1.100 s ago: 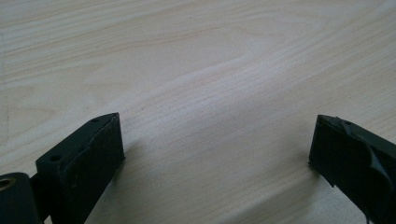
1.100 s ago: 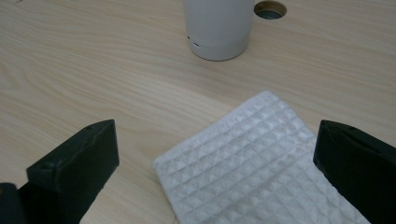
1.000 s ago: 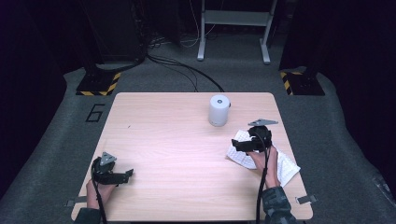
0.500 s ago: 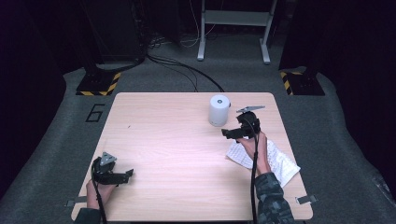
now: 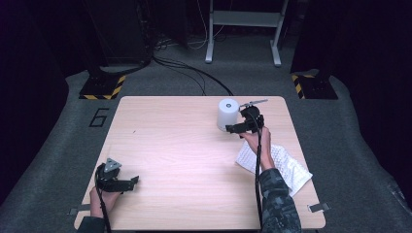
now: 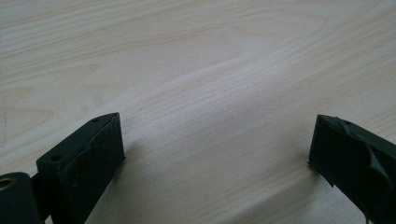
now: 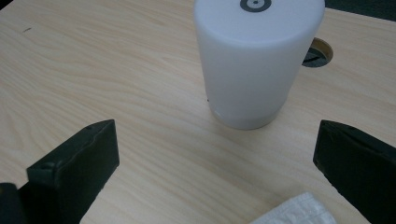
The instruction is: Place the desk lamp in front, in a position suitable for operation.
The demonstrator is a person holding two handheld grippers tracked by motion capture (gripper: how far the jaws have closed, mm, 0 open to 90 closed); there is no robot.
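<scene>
Table (image 5: 175,145): pale wood top, the largest item, bearing everything below.

Cloth (image 5: 286,165): white textured sheet lying flat at about four o'clock from the table's centre, partly under the person's right forearm; one corner (image 7: 299,210) shows at the bottom edge of the right gripper view.

White cylinder (image 5: 227,114): upright, long axis vertical, a small ring mark on its flat top. It stands at about one o'clock from the table's centre, near the far edge. In the right gripper view (image 7: 257,60) it stands dead ahead at twelve o'clock, centred over the gap between the jaws but beyond their tips, untouched.

Right gripper (image 5: 238,130): jaws spread wide, holding nothing, just beside the cylinder at its four o'clock. By far the nearer tool; a short straight advance would probably bring the jaws around the cylinder's lower wall.

Left gripper (image 5: 131,182): jaws spread, empty, resting low at seven o'clock, well apart from the cylinder, bare wood ahead.
</scene>
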